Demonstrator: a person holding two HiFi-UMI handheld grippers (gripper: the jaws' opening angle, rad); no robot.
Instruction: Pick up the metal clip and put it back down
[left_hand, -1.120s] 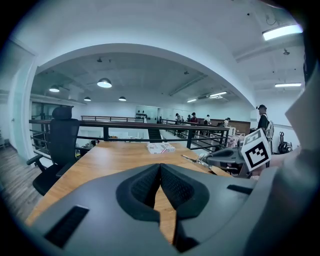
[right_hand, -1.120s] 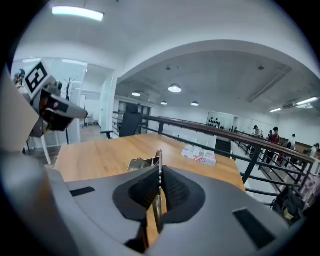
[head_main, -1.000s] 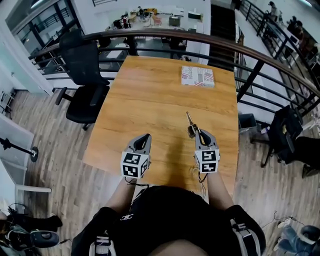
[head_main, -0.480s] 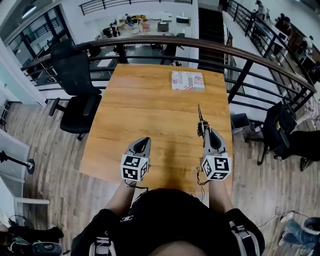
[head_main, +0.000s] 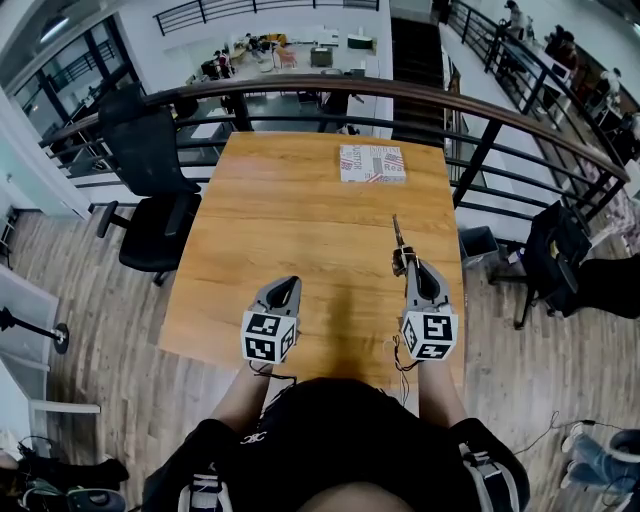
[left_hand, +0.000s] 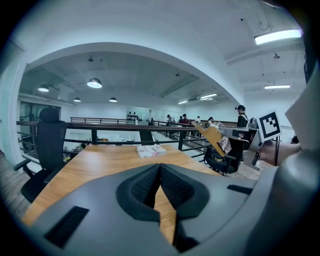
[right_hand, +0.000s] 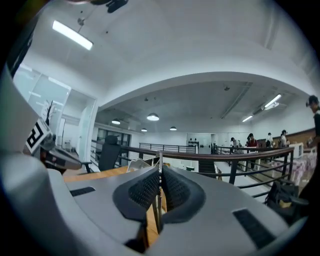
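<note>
Metal clip (head_main: 398, 238), thin and long, is sitting pinched edge-on between the fingers (right_hand: 144, 191) of my right gripper (head_main: 404, 266), which I am holding roughly level over the right side of the wooden tabletop (head_main: 300, 210). The clip is sticking out past the fingertips toward 12 o'clock and seems to be hanging clear of the wood. In the right gripper view it is showing as a narrow upright blade with both pads pressing on it. My left gripper (head_main: 287, 287) is waiting at about 9 o'clock from the right one, its fingers (left_hand: 144, 186) pressed together on nothing.

With the lift apparently done, I am judging the setting down to be next. To do it well I should be lowering slowly, keeping the pinch firm until the clip is touching the wood. Then I should be spreading the fingers and backing away toward 6 o'clock, so the pads are not dragging it.

Patterned box (head_main: 372, 163) is lying well apart at 12 o'clock, near the far edge. Black office chair (head_main: 150, 150) is standing beside the tabletop at 10 o'clock. Curved railing (head_main: 400, 92) is running behind at 12, and a dark bag (head_main: 570, 265) is sitting on the floor at 3. None of these is lying under the clip.
</note>
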